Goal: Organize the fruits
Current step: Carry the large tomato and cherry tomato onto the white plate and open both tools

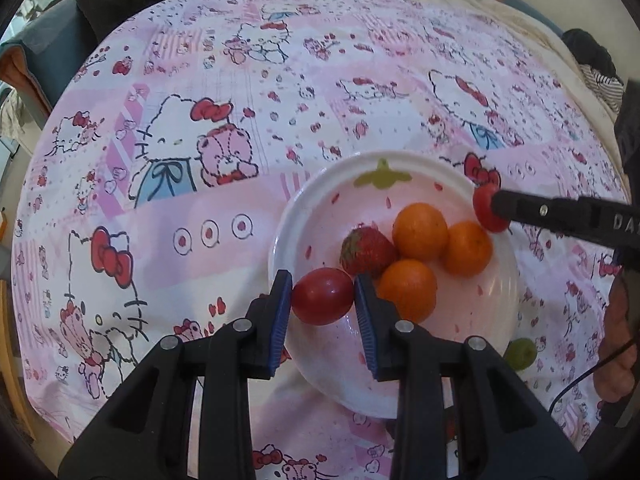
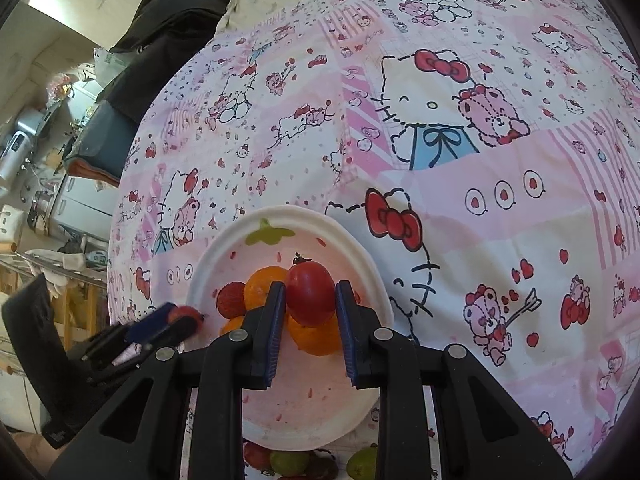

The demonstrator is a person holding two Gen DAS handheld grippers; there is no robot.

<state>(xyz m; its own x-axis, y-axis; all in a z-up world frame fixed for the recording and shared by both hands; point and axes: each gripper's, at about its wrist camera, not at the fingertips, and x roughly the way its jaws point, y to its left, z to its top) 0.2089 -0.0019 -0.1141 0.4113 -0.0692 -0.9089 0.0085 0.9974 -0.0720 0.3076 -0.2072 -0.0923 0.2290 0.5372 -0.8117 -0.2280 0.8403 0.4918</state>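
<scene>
A white strawberry-print plate (image 1: 316, 200) lies on the pink Hello Kitty cloth (image 1: 224, 128). It holds three oranges (image 1: 420, 232) and a strawberry (image 1: 366, 250). My left gripper (image 1: 323, 296) is shut on a red cherry tomato (image 1: 322, 296) over the plate's near left rim. My right gripper (image 2: 310, 300) is shut on another red tomato (image 2: 310, 294) above the oranges (image 2: 316, 338); in the left wrist view it shows at the plate's right rim, holding that tomato (image 1: 486, 208). In the right wrist view the left gripper (image 2: 176, 320) stands at the plate's (image 2: 360, 252) left edge.
A green fruit (image 1: 520, 354) lies on the cloth just right of the plate. More green and red fruits (image 2: 288, 462) lie by the plate's near edge in the right wrist view. Dark clothing (image 2: 160, 28) and household clutter (image 2: 36, 160) sit beyond the cloth's far left edge.
</scene>
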